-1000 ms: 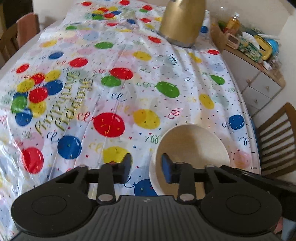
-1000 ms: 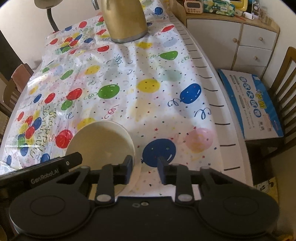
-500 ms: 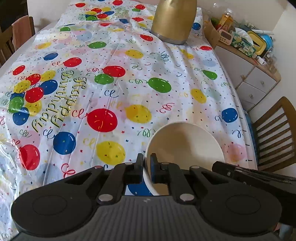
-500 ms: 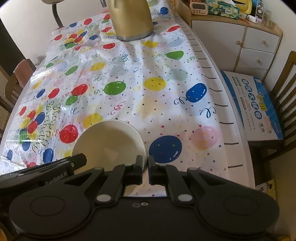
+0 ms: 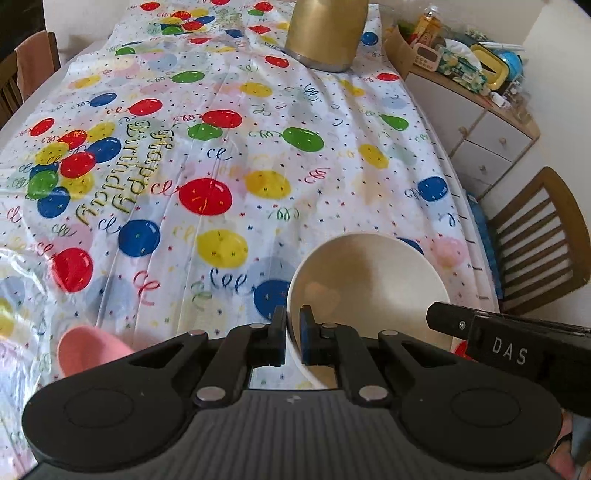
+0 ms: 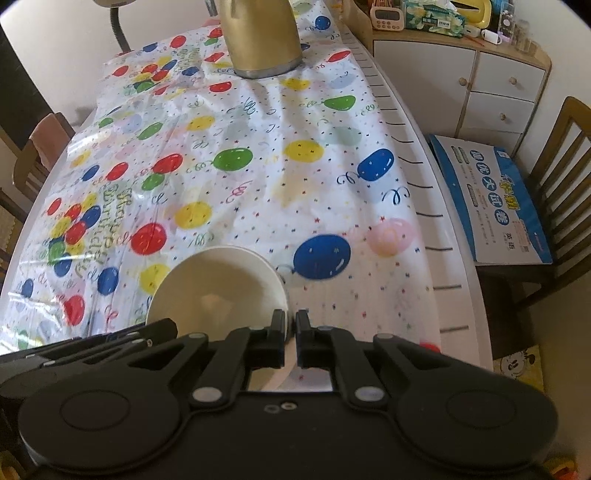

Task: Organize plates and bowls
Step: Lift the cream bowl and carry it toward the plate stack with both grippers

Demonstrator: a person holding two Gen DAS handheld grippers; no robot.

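Observation:
A cream bowl [image 5: 373, 280] hangs tilted just above the balloon tablecloth [image 5: 236, 155], held from both sides. My left gripper [image 5: 293, 325] is shut on the bowl's left rim, one pad inside and one outside. In the right wrist view the same cream bowl [image 6: 218, 288] shows at lower centre, and my right gripper [image 6: 290, 326] is shut on its right rim. The other gripper's black body [image 5: 498, 343] reaches in from the right of the left wrist view. A pink bowl [image 5: 88, 350] peeks out at the lower left.
A tall gold jug [image 5: 325, 33] stands at the table's far end. A cluttered white cabinet [image 6: 480, 85] and wooden chairs [image 5: 539, 236] line the right side. A blue printed box [image 6: 491, 199] lies on a chair seat. Clear plastic [image 5: 18, 280] lies at the left edge.
Both grippers shut on opposite rims of the cream bowl, then lifted it slightly off the cloth. The pink bowl has come into the left wrist view.

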